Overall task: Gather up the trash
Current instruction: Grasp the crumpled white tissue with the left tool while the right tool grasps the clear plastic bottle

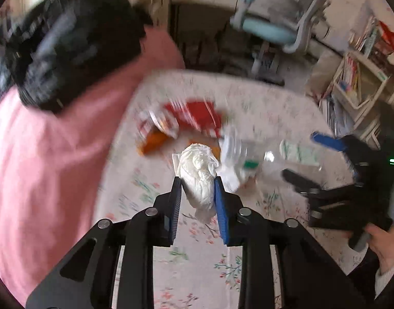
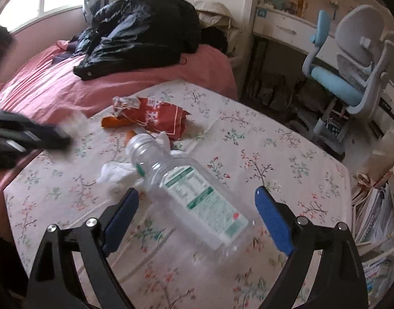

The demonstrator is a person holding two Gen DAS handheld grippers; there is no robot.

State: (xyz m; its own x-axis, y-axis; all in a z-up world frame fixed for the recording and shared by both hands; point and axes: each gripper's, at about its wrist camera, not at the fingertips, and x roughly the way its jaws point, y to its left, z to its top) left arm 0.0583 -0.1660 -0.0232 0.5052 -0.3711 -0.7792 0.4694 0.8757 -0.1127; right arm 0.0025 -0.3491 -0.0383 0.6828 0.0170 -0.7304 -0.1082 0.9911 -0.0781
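The left gripper (image 1: 198, 188) has its jaws clenched on a crumpled tissue (image 1: 199, 172), lifted above the bed (image 2: 287, 154). The right gripper (image 2: 197, 206), jaws released, straddles a plastic bottle (image 2: 191, 193) lying there.

A home bedroom: pink-sheeted bed (image 2: 55, 77), desk chair (image 2: 351, 59), crammed bookshelf (image 1: 356, 82).

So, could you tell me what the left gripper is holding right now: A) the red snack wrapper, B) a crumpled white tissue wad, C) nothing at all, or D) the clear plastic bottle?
B: the left gripper has its blue pads pressed against both sides of the crumpled white tissue wad, while the clear plastic bottle lies between the open right gripper's fingers.
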